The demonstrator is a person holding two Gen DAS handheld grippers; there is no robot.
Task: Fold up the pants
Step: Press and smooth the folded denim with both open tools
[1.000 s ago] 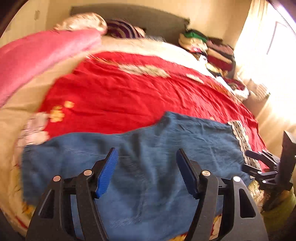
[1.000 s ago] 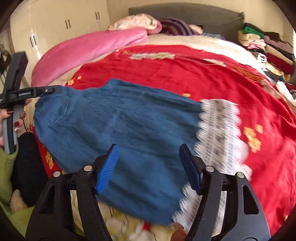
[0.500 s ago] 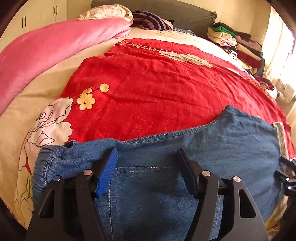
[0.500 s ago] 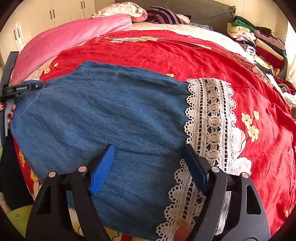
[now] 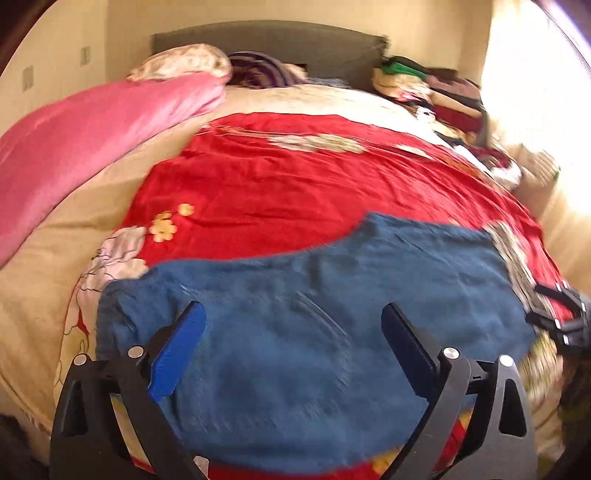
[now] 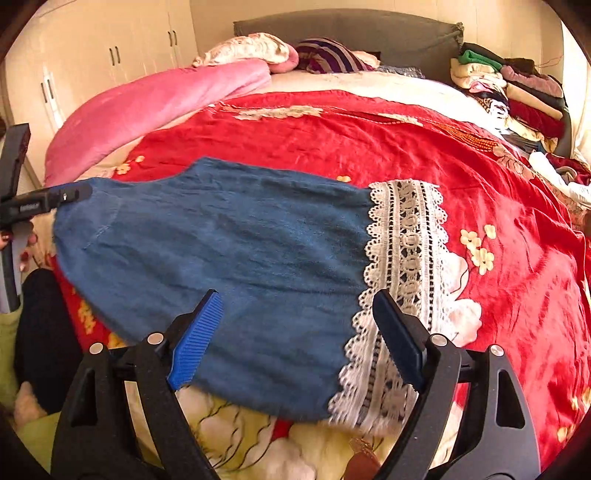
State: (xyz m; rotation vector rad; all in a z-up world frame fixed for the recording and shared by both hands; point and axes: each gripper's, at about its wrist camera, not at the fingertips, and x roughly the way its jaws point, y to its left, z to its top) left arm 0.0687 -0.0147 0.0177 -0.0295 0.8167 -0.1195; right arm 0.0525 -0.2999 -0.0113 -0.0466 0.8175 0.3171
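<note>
Left wrist view is smearing with motion blur; stitching and the lace edge of the pants (image 5: 295, 332) are hard to make out there. Right wrist view is reading sharp. Bottom corners of both views are getting cut off by the gripper frames.

Left gripper (image 5: 291, 339) is sitting wide open, its jaws having just been opening; nothing is pinched, denim is only lying below and between the fingers (image 5: 177, 350). Right gripper (image 6: 295, 332) is also standing wide, jaws just been opening, pads clear of the cloth, hovering over the lower edge where denim is meeting the white lace hem (image 6: 402, 266). No grip on either side.

The pants are lying flat, folded into one wide blue panel, across the near end of the red bedspread (image 6: 369, 140), waist end toward the left gripper, lace end toward the right.

At the left edge of the right view, a hand (image 6: 22, 240) is partly showing on the other gripper's handle; most of it is out of frame.

Farther back: pink blanket (image 6: 155, 103) is running along the left side, pillows (image 6: 251, 48) are sitting against the grey headboard (image 6: 351, 26), stacked clothes (image 6: 517, 88) are piling up at the far right. Window side is blowing out white in the left view.
</note>
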